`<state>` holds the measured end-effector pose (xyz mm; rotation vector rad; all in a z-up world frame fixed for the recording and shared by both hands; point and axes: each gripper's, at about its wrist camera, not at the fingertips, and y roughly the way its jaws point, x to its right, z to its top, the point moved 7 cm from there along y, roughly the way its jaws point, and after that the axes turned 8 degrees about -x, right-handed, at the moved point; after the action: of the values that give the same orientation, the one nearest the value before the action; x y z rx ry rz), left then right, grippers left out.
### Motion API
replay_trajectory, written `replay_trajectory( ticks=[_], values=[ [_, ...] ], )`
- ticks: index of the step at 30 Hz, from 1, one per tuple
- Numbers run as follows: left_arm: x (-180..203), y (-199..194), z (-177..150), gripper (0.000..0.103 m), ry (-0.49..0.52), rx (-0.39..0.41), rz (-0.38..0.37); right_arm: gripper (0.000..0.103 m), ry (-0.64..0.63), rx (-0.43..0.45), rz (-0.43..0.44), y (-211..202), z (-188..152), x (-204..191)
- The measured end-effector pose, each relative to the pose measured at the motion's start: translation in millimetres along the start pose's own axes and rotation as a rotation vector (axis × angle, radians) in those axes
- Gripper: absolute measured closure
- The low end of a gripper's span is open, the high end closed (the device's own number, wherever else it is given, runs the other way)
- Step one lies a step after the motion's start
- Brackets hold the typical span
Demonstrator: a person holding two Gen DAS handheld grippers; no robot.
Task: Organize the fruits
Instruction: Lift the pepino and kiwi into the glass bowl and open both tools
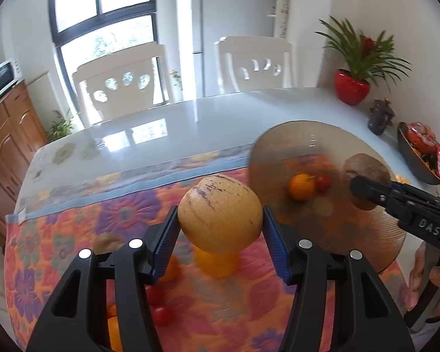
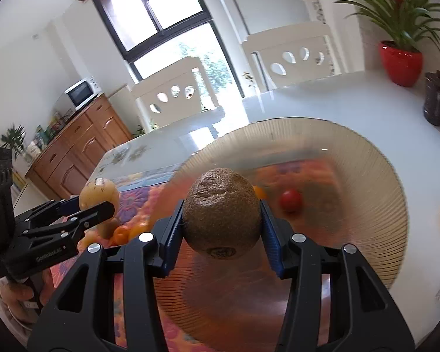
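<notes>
My left gripper (image 1: 220, 223) is shut on a pale yellow melon with purple streaks (image 1: 220, 211), held above the flowered cloth (image 1: 73, 234). My right gripper (image 2: 221, 226) is shut on a brown kiwi (image 2: 221, 208), held over the ribbed amber glass plate (image 2: 366, 176). In the left wrist view the plate (image 1: 352, 228) holds a small orange (image 1: 301, 186) and a cherry tomato (image 1: 323, 182), with the right gripper (image 1: 363, 189) and its kiwi (image 1: 363, 167) over it. The right wrist view shows the tomato (image 2: 290, 201) on the plate and the left gripper (image 2: 99, 202) with the melon (image 2: 98, 193) at left.
On the cloth under my left gripper lie an orange fruit (image 1: 217, 261), cherry tomatoes (image 1: 161, 315) and small oranges (image 1: 114, 331). A red pot with a plant (image 1: 352, 86), a dark jar (image 1: 380, 117) and a dark bowl of packets (image 1: 422, 152) stand at the table's right. Two white chairs (image 1: 120, 85) stand behind.
</notes>
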<state>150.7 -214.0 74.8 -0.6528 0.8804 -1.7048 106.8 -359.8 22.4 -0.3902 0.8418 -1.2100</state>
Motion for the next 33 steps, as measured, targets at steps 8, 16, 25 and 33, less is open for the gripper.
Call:
replay_trajectory(
  ticks=[8, 16, 25, 33],
  values=[
    [49, 12, 14, 0.048, 0.067, -0.009, -0.039, 0.053, 0.037, -0.013, -0.071, -4, 3, 37],
    [82, 33, 19, 0.048, 0.107, -0.026, -0.057, 0.053, 0.059, -0.032, -0.117, -5, 4, 60],
    [92, 49, 13, 0.048, 0.138, -0.065, -0.052, 0.051, 0.069, -0.068, -0.126, 3, -2, 66],
    [95, 34, 11, 0.007, 0.195, -0.015, -0.013, 0.008, 0.062, 0.004, -0.121, -16, 9, 55]
  ],
)
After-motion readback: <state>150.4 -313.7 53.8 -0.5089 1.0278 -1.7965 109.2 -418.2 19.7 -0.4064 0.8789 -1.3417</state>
